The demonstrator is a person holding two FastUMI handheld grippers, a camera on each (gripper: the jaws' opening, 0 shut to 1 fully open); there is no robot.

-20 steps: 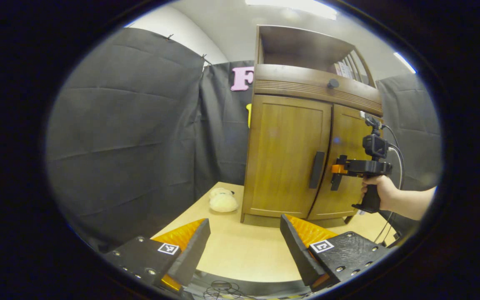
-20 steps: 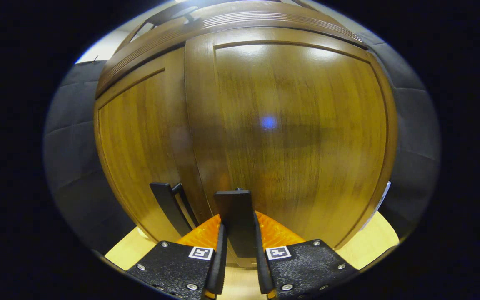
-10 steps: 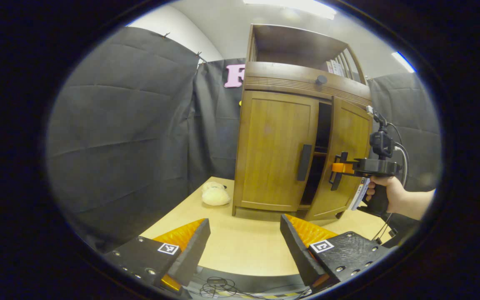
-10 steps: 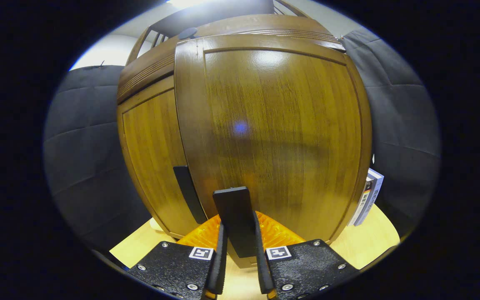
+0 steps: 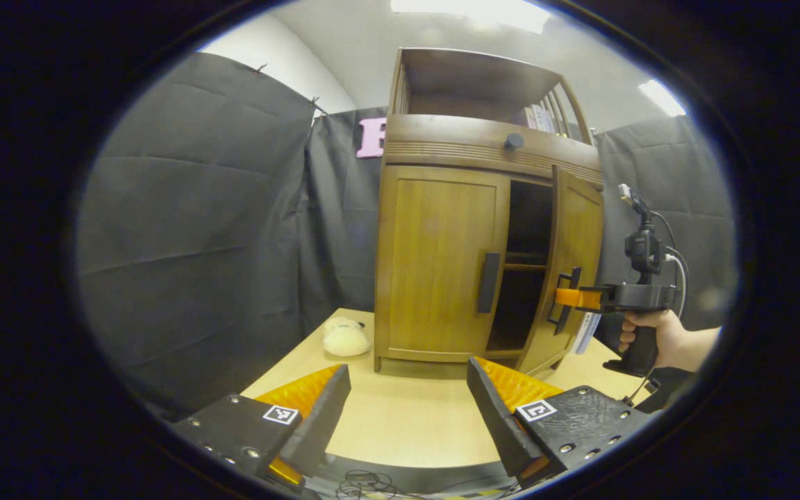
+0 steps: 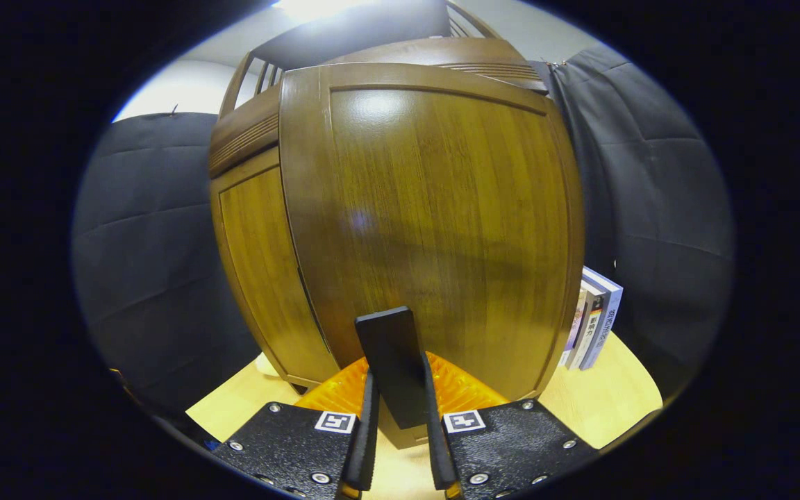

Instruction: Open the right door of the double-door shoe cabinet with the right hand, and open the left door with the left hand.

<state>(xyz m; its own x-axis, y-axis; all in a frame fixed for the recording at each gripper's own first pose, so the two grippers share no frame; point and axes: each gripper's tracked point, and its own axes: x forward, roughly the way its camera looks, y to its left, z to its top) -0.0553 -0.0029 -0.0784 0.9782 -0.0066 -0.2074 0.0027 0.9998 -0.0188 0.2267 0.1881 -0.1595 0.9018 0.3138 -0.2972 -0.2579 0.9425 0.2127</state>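
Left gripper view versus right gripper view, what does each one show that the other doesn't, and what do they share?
Left gripper view: the left door closed, its handle untouched, the dark interior beside it, a plush toy on the table, and the left claw open above the table.

Right gripper view: a close look at the right claw shut on the right door's handle, and books standing beside the cabinet.

Shared: the right door, swung partly open, and the right claw gripping its handle.
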